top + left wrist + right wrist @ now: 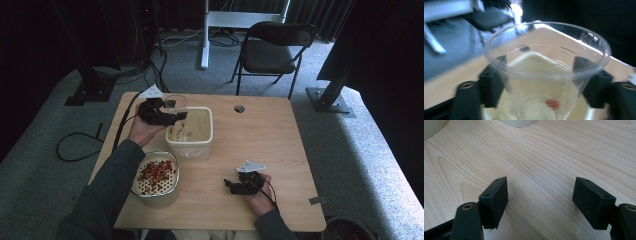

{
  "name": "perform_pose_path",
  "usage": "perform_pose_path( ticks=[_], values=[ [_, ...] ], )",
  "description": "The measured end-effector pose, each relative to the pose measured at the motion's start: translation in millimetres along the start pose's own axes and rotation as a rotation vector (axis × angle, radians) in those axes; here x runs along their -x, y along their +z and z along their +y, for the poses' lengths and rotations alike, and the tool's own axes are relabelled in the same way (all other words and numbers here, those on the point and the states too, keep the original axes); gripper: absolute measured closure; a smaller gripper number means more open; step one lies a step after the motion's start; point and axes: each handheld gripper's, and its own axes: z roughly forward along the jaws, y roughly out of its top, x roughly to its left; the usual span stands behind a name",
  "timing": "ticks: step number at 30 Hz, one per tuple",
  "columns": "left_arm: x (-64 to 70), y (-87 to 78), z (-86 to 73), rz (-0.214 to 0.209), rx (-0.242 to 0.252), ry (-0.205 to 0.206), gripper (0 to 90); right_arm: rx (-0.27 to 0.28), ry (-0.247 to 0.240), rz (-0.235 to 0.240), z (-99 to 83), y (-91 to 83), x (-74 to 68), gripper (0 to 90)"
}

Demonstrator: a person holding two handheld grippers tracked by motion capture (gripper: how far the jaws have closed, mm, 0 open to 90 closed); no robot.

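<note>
While gripped: clear cup (546, 75) between jaws (left).

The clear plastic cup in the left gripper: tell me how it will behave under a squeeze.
The clear plastic cup looks thin-walled, so it would likely flex if the left gripper, clamped on both sides, squeezes harder. It holds just one red piece, so it is probably very light. Tapered, smooth walls may let it slip.

Black folding chair (272, 50) behind table; white desk leg (204, 35); cables (80, 145) on grey carpet.
</note>
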Motion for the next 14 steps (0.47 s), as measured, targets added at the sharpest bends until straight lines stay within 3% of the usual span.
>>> perform_pose_path(
  ticks=[1,2,5,6,9,14],
  values=[
    [0.0,0.0,0.0,0.0,0.0,0.0,17.9,0.0,0.0,0.001,0.0,0.0,0.0,27.9],
    [-2.7,5.6,-1.4,-0.065,-0.043,-0.013,17.9,0.0,-0.001,0.0,0.0,0.0,0.0,27.9],
    [-0.1,4.6,-2.1,-0.087,-0.049,-0.001,17.4,-0.001,-0.002,0.001,-0.1,0.0,-0.3,27.9],
    [2.5,2.1,-1.4,-0.065,-0.036,0.013,14.8,0.0,-0.002,0.001,0.0,0.0,-0.4,27.9],
    [4.6,-4.5,0.7,-0.073,-0.003,0.018,13.2,-0.001,-0.002,0.0,-0.1,0.0,-0.3,27.9],
    [7.1,-25.0,4.6,-0.011,0.042,0.034,13.5,0.001,-0.003,0.001,0.0,0.1,-0.2,27.9]
  ],
)
